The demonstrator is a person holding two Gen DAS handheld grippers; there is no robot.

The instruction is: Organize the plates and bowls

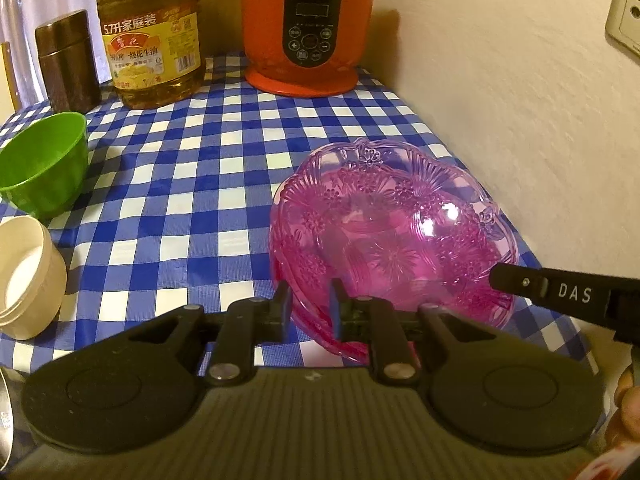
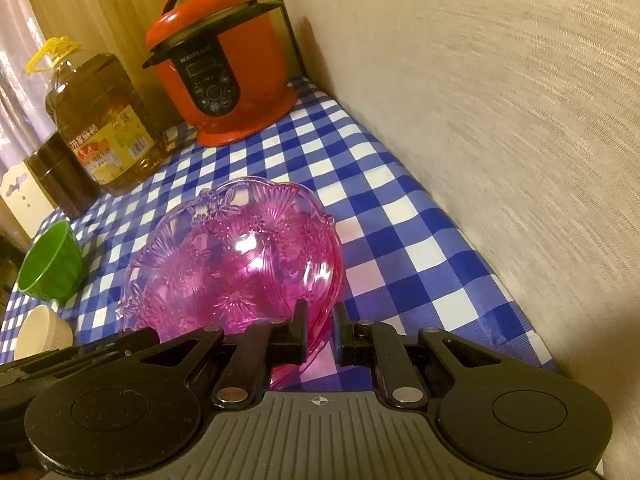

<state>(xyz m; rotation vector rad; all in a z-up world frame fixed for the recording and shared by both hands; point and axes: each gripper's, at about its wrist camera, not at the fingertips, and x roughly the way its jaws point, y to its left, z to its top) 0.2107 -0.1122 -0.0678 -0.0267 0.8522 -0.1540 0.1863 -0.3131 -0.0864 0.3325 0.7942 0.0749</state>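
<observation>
The oil jug [image 1: 150, 36] label reads "5.7升家庭装"; the red cooker [image 1: 306, 24] carries a small brand mark, too blurred to read; the right gripper's [image 2: 320, 330] finger, seen from the left wrist, says "DAS"; only that view shows a wall socket [image 1: 626, 16]; only the right wrist shows the cooker's lid and handle; both grippers, left [image 1: 310, 304] too, are narrowed onto the pink bowl [image 1: 394, 224] rim; bowl on the checked cloth [image 1: 192, 168] by the wall; green bowl [image 1: 44, 164] and cream cup [image 1: 28, 276] stand apart leftward.

A blue-checked tablecloth [image 1: 224, 168] covers the table. Behind the pink bowl [image 1: 394, 232] stands a red cooker [image 1: 304, 28]; left of the bowl, an oil jug [image 1: 150, 36], green bowl [image 1: 46, 164] and cream cup [image 1: 28, 276].
</observation>
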